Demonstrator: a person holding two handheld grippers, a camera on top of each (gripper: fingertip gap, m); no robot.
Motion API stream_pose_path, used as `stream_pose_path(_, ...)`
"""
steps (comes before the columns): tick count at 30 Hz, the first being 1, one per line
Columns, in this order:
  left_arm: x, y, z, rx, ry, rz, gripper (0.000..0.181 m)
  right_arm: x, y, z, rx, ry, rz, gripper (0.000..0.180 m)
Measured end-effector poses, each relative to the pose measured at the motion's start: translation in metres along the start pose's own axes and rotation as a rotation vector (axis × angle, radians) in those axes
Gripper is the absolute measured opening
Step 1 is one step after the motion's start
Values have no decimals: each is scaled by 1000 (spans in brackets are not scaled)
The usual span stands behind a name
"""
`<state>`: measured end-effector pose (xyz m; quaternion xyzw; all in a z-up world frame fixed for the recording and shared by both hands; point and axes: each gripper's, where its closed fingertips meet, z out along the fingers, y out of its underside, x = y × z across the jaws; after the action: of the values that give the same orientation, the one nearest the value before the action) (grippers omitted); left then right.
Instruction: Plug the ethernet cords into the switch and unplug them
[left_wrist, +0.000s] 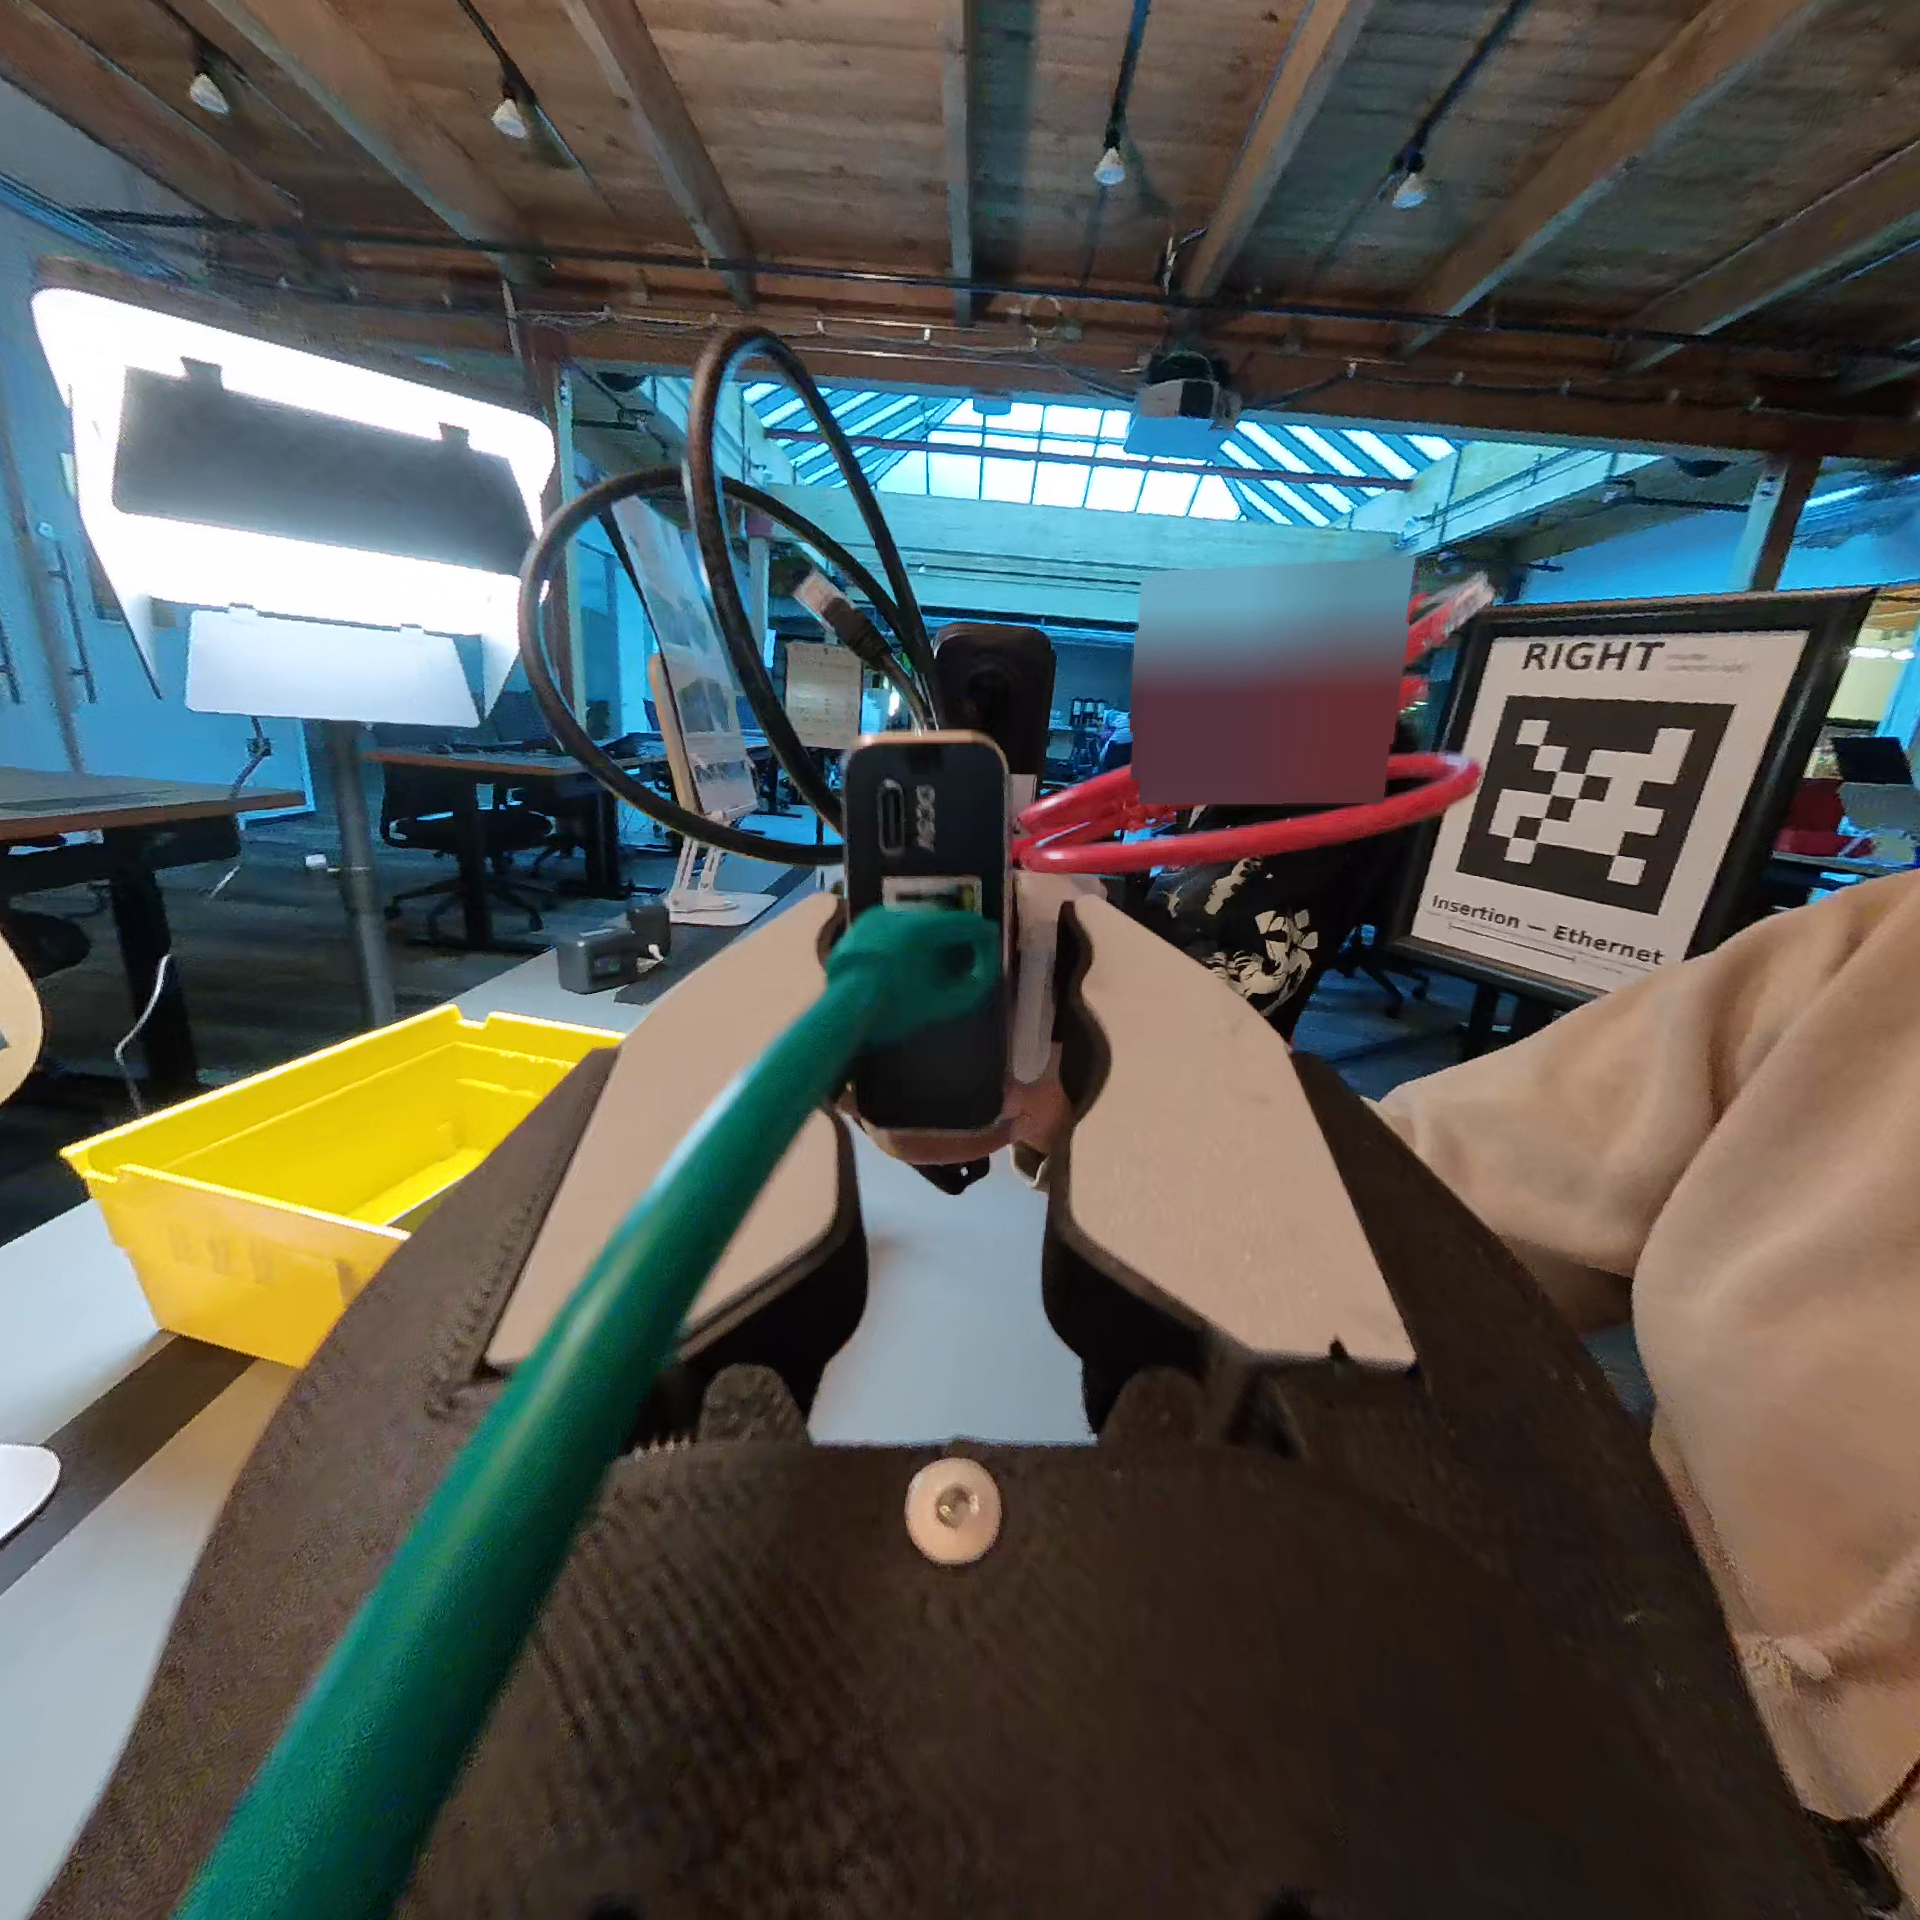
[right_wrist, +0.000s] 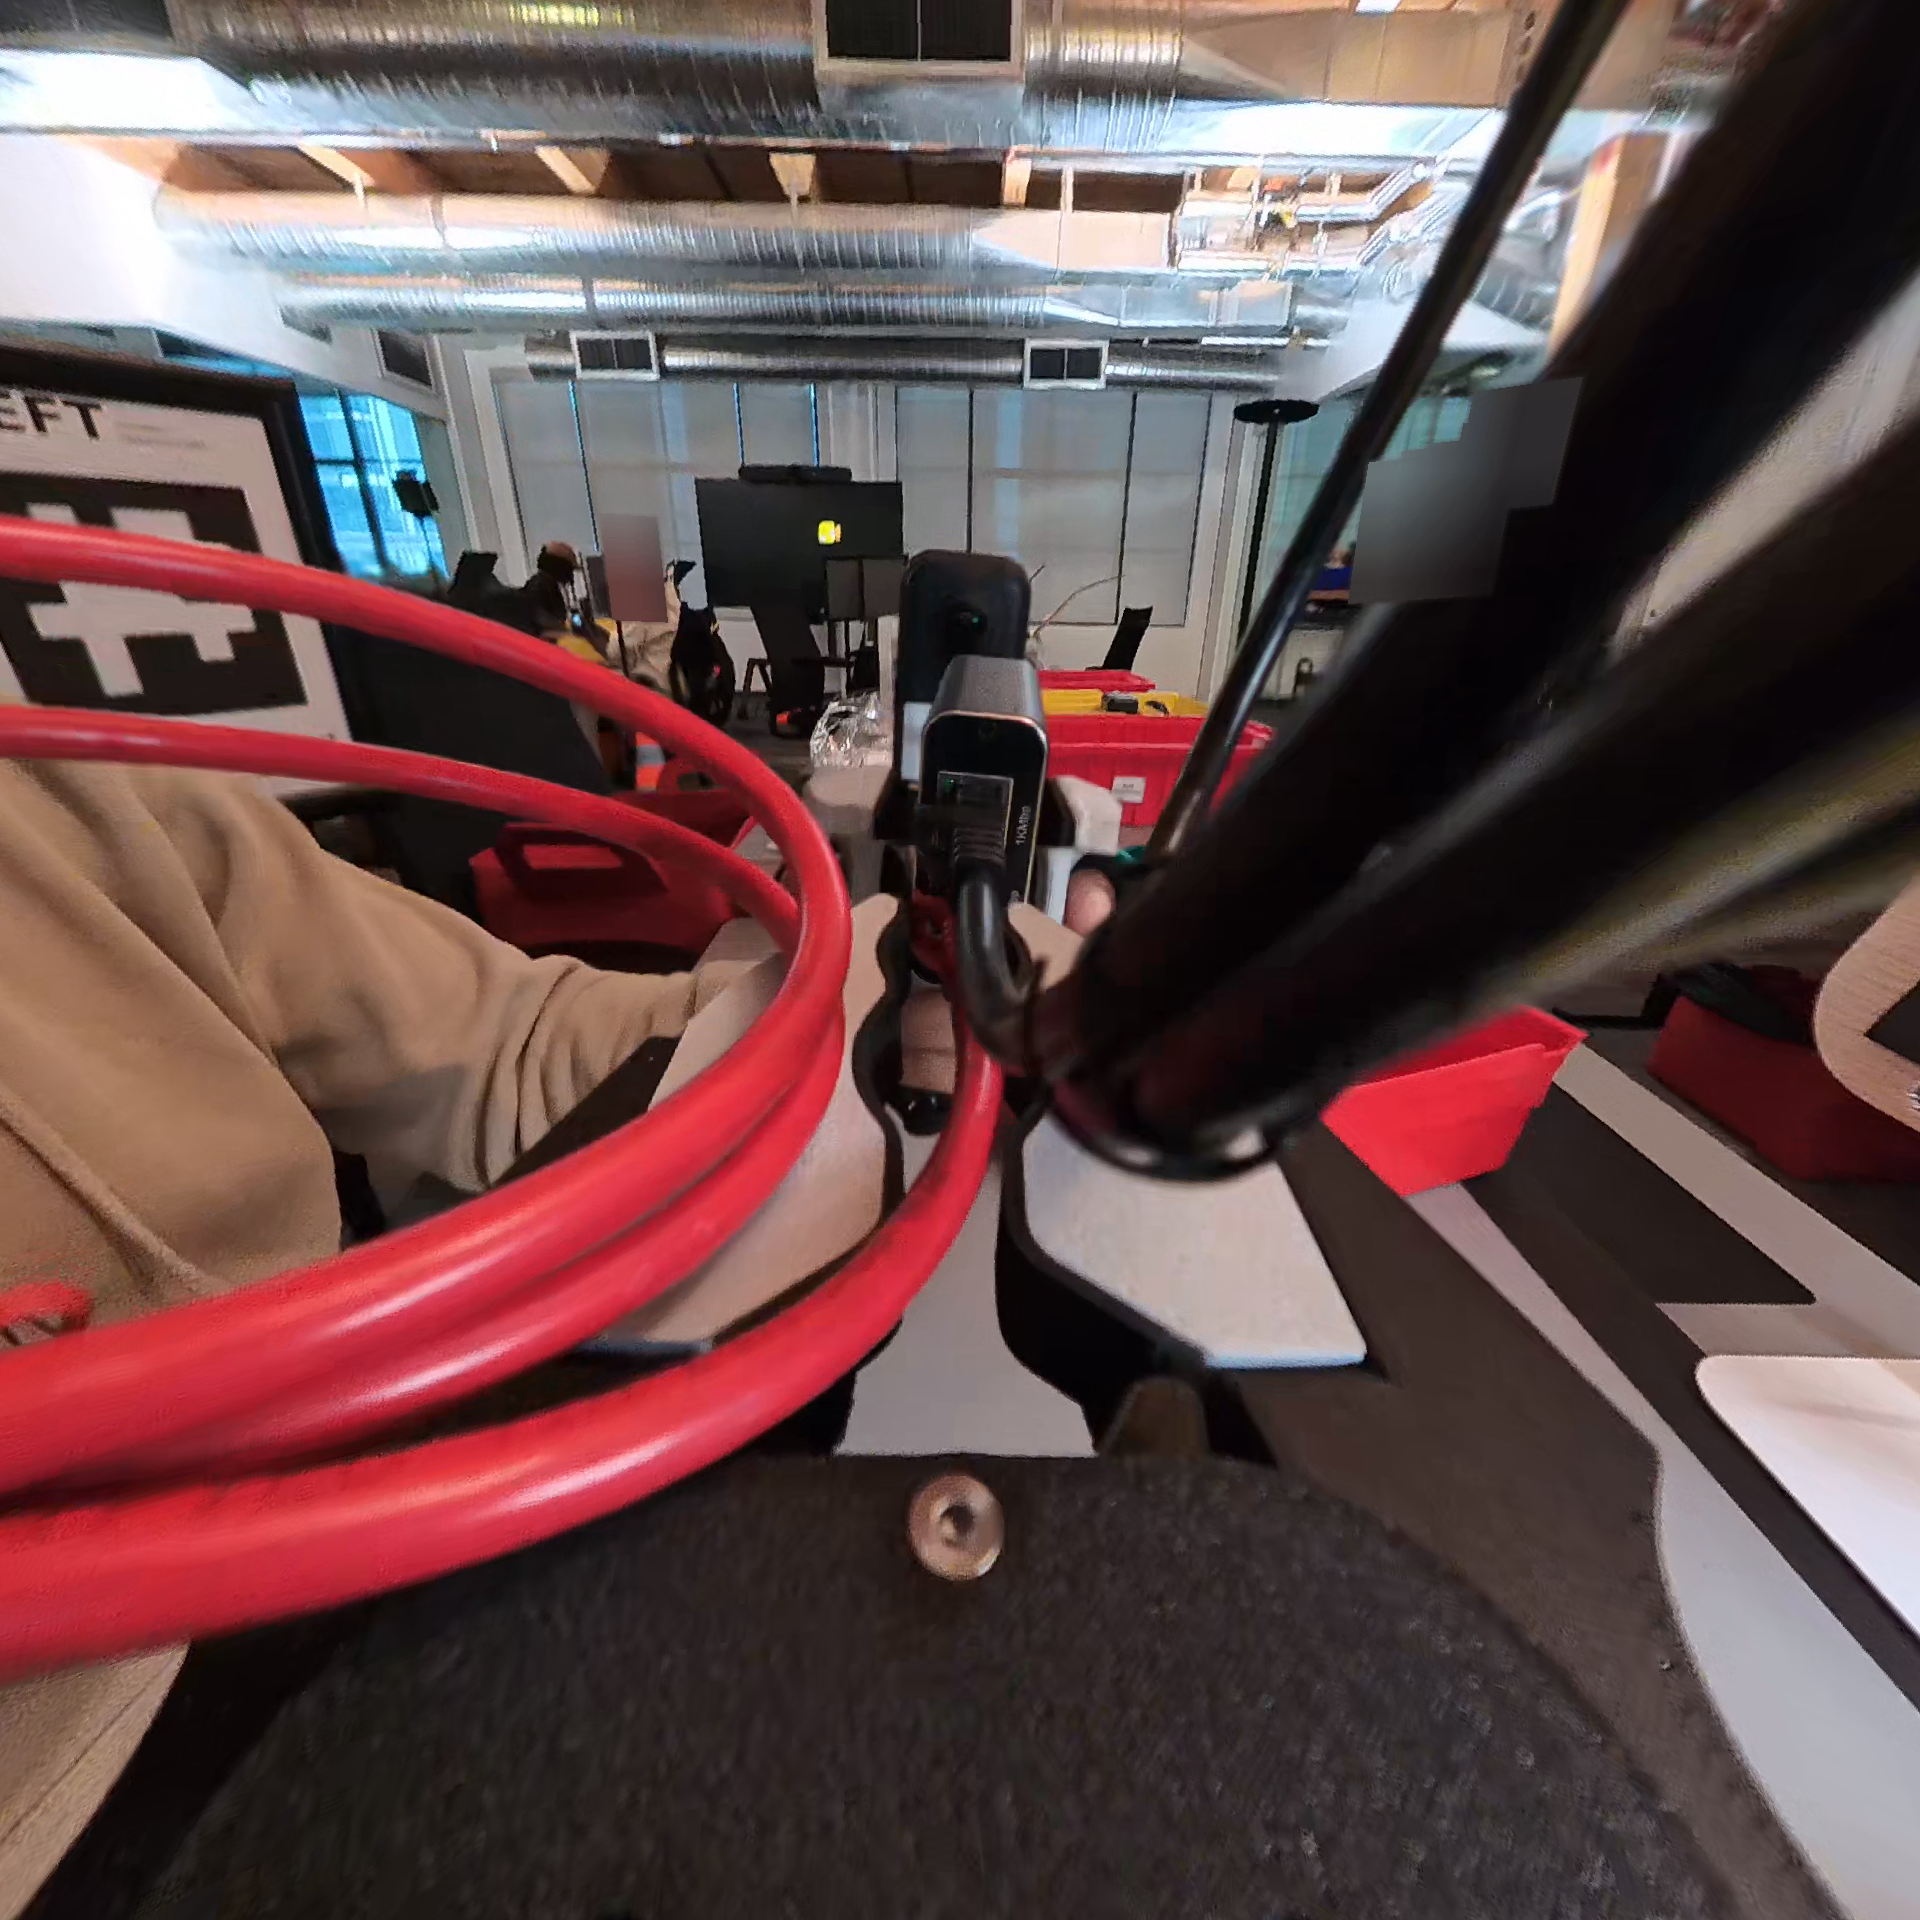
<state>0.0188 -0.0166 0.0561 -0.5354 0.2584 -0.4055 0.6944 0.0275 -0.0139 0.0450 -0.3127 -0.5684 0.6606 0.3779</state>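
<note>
A small black switch (left_wrist: 928, 935) stands upright between the fingertips of my left gripper (left_wrist: 940, 935), which is shut on it above the white table. A green ethernet cord (left_wrist: 623, 1299) is plugged into the end facing me and runs back over the left finger. In the right wrist view the switch (right_wrist: 982, 769) shows its other end with a black cord (right_wrist: 982, 935) plugged in. My right gripper (right_wrist: 961, 935) is closed around the red cord's plug (right_wrist: 928, 935) just below the switch. The red cord (right_wrist: 520, 1247) coils over its left finger, and black loops (left_wrist: 717, 582) hang behind.
A yellow bin (left_wrist: 260, 1174) sits on the table at the left. A framed marker sign (left_wrist: 1621, 790) stands at the right, with another sign (right_wrist: 135, 582) opposite it. A person's beige sleeve (left_wrist: 1714, 1195) is close by. Red bins (right_wrist: 1444, 1101) sit beyond the table edge. The grippers are tip to tip, or close to it.
</note>
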Motion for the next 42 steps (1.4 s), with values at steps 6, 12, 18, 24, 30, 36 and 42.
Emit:
stream_pose_path(6, -4, 0, -4, -17, -27, 23, 28, 4, 6, 6, -18, 28, -7, 14)
stream_pose_path(12, -9, -1, -3, 10, -82, 21, 26, 11, 2, 5, -8, 92, -37, 15)
stream_pose_path(18, -9, -6, -5, 54, -172, 128, 27, 15, 1, 7, -7, 176, -73, 17)
stream_pose_path(24, -3, -13, -7, 88, -202, 227, 27, 12, -5, 10, 16, 207, -129, 17)
stream_pose_path(30, -2, -19, -7, 66, -219, 272, 27, 12, -7, 11, 36, 186, -98, 16)
stream_pose_path(36, -8, -19, -7, 86, -251, 259, 26, 20, -4, 10, 46, 195, -66, 16)
stream_pose_path(42, -12, -17, -6, 78, -223, 223, 26, 20, -3, 7, -2, 170, -46, 16)
